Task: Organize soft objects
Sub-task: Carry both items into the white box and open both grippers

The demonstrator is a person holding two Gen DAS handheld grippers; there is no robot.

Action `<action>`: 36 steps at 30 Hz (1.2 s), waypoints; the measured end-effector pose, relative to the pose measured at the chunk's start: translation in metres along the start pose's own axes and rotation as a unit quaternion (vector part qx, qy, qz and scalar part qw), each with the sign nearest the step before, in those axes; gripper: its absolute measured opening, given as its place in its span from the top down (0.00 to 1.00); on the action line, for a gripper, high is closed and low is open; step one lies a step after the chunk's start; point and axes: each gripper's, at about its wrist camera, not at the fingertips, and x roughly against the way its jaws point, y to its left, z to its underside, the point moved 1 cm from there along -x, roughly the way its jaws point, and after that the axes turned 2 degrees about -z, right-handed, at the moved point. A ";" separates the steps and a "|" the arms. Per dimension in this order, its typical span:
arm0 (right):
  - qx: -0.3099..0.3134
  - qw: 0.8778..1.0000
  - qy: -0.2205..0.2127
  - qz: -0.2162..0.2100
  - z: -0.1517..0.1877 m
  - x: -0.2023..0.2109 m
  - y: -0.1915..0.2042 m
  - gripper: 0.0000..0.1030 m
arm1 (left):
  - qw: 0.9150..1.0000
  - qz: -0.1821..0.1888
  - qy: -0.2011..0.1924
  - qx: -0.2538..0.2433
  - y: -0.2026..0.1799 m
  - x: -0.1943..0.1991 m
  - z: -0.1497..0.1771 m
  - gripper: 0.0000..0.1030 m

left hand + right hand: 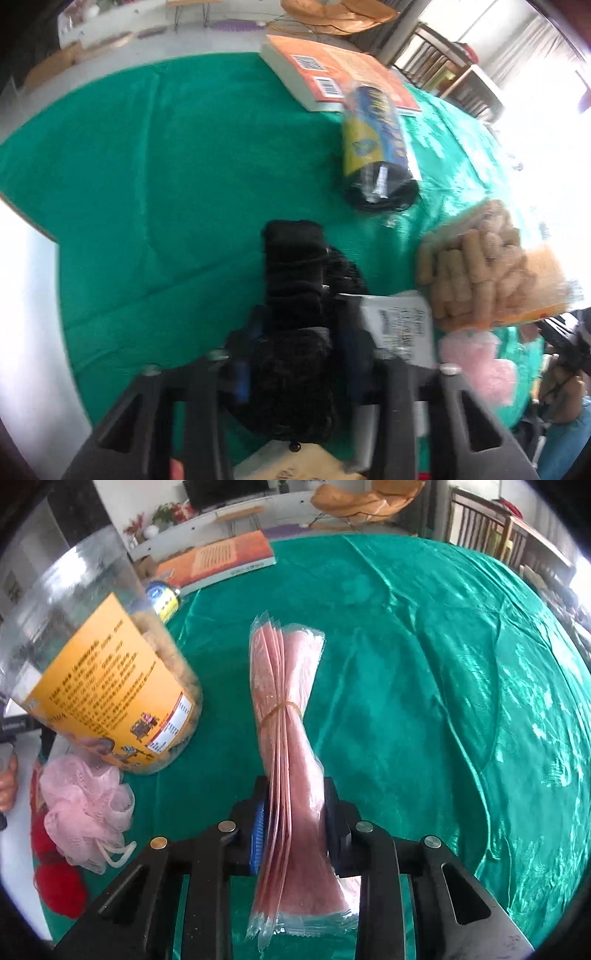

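In the left wrist view my left gripper [295, 325] is shut on a black fuzzy knitted bundle [293, 280] with a white paper tag [402, 328], held over the green cloth [147, 184]. In the right wrist view my right gripper [293, 812] is shut on a bundle of pink packets [284, 701] in clear wrap, tied with a rubber band and standing up between the pads. A pink mesh bath puff [85, 812] lies at the left on the green cloth [424, 701], with something red [59, 882] beside it. The puff [476, 362] also shows in the left wrist view.
A clear jar of tan snack sticks [480, 269] with an orange label [107, 686] stands near the puff. A blue-yellow roll of black bags [376, 147] lies beside an orange book [332, 74]. The table's bare white edge [29, 295] shows at left. A person's hand [7, 782] is at the far left.
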 end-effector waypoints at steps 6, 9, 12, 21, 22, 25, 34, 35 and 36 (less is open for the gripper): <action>-0.033 0.998 -0.049 -0.007 -0.010 0.045 -0.015 0.73 | 0.995 0.026 -0.074 0.064 0.016 0.051 0.005 0.71; -0.047 0.995 -0.090 -0.022 -0.026 0.077 -0.011 0.73 | 0.987 0.058 -0.121 0.084 0.023 0.100 0.016 0.71; -0.035 0.990 -0.127 -0.050 -0.043 0.116 0.016 0.73 | 0.979 0.068 -0.172 0.086 0.033 0.163 0.035 0.71; 0.101 0.954 -0.087 -0.267 -0.031 0.165 0.242 0.73 | 0.963 -0.119 -0.205 0.132 0.121 0.298 0.176 0.71; 0.112 0.945 -0.070 -0.299 -0.025 0.165 0.272 0.73 | 0.958 -0.149 -0.202 0.140 0.129 0.303 0.194 0.71; 0.139 0.917 -0.019 -0.374 0.000 0.160 0.356 0.73 | 0.939 -0.210 -0.195 0.191 0.160 0.316 0.253 0.70; 0.213 0.912 0.030 -0.349 0.077 0.113 0.417 0.26 | 0.927 -0.170 -0.133 0.308 0.203 0.279 0.332 0.00; 0.214 0.919 0.014 -0.330 0.079 0.111 0.403 0.26 | 0.924 -0.168 -0.149 0.308 0.199 0.281 0.330 0.00; 0.213 0.925 0.000 -0.314 0.080 0.109 0.384 0.26 | 0.922 -0.165 -0.168 0.307 0.194 0.286 0.326 0.00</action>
